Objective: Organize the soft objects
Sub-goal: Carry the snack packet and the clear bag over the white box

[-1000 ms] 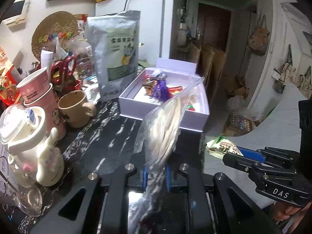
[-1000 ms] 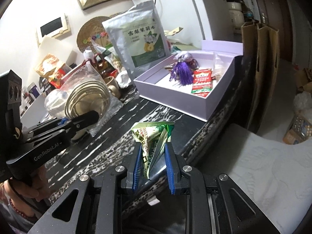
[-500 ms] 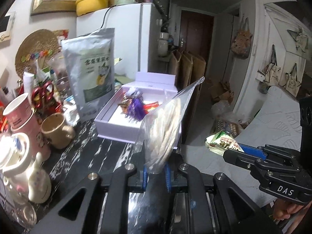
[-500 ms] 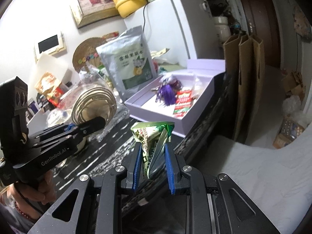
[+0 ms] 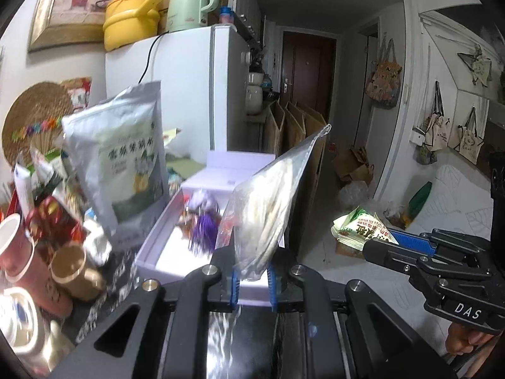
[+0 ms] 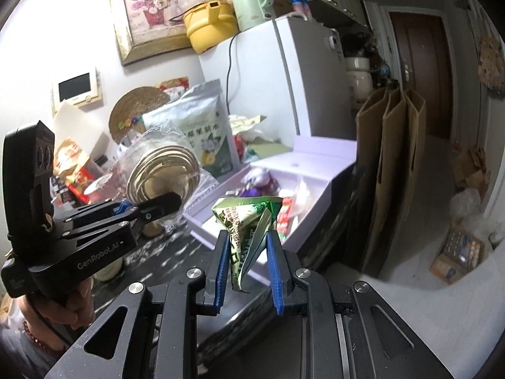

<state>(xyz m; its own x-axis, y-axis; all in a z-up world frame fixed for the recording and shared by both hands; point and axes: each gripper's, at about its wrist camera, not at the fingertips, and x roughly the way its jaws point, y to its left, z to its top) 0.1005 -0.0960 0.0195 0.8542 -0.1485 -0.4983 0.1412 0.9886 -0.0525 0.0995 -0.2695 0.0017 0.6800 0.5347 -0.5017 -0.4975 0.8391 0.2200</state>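
both hands were mid-carry toward the lavender box (image 6: 315, 170) at the far end of the dark marbled counter (image 6: 151, 252). left gripper (image 5: 252, 279) was clamped on a crinkly clear zip bag (image 5: 271, 202) with a pale coiled cord inside, right gripper (image 6: 247, 252) pinching a crumpled green foil packet (image 6: 244, 218). next move, i'd guess: get over the open tray and let go, clearing the purple tassel (image 5: 205, 230).

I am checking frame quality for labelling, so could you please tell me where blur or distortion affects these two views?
Left wrist view: motion blur smears the silver foil pouch and the brown ceramic mug; the clear plastic bag of pale coiled cord stays sharp. Right wrist view: crisper, and fisheye bends the white fridge.
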